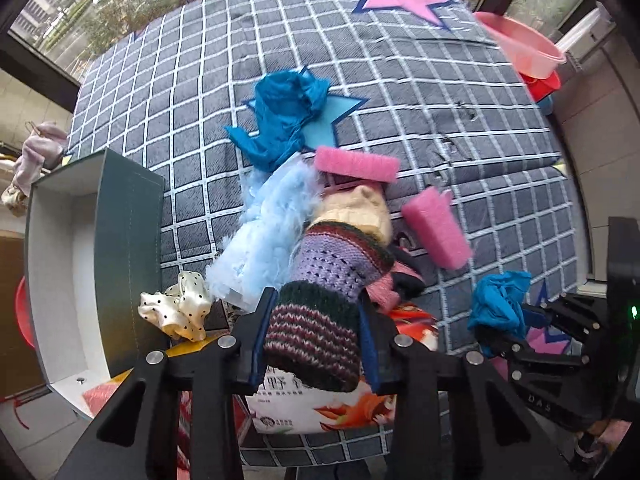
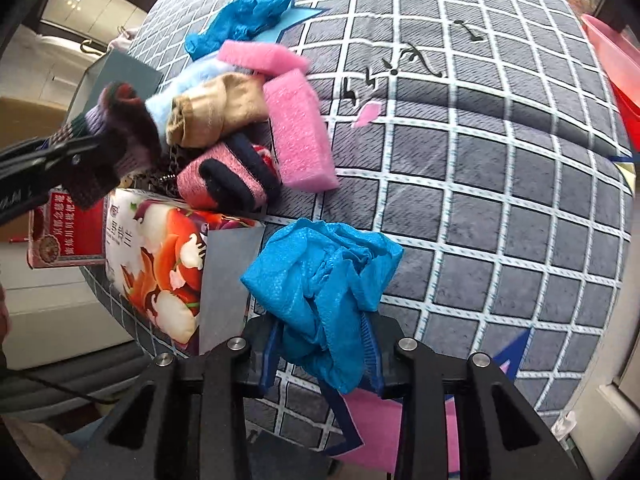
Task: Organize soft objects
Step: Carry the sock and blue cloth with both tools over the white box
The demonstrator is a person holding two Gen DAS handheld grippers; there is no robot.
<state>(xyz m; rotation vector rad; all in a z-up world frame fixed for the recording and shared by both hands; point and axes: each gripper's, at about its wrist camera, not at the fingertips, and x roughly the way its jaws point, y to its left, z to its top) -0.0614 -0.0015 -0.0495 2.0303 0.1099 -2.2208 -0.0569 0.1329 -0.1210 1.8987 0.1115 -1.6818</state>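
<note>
My left gripper (image 1: 314, 336) is shut on a striped knit sock (image 1: 320, 304) in purple, green and maroon, lifted off a heap of soft things. The heap holds a pale blue fluffy piece (image 1: 272, 228), a beige sock (image 1: 356, 208), a pink and navy sock (image 2: 228, 180) and two pink foam sponges (image 1: 356, 164) (image 1: 436, 232). My right gripper (image 2: 324, 356) is shut on a crumpled blue cloth (image 2: 320, 276); it also shows at the right of the left wrist view as the blue cloth (image 1: 500, 304). A second blue cloth (image 1: 284, 120) lies further back on the bed.
A dark green open box (image 1: 128, 248) with a white inside stands at the left. A dotted cream scrunchie (image 1: 180, 308) lies beside it. Printed food boxes (image 2: 160, 264) sit at the bed's near edge. The checked quilt (image 1: 400, 80) has stars, and pink and red basins (image 1: 524, 48) are at the far right.
</note>
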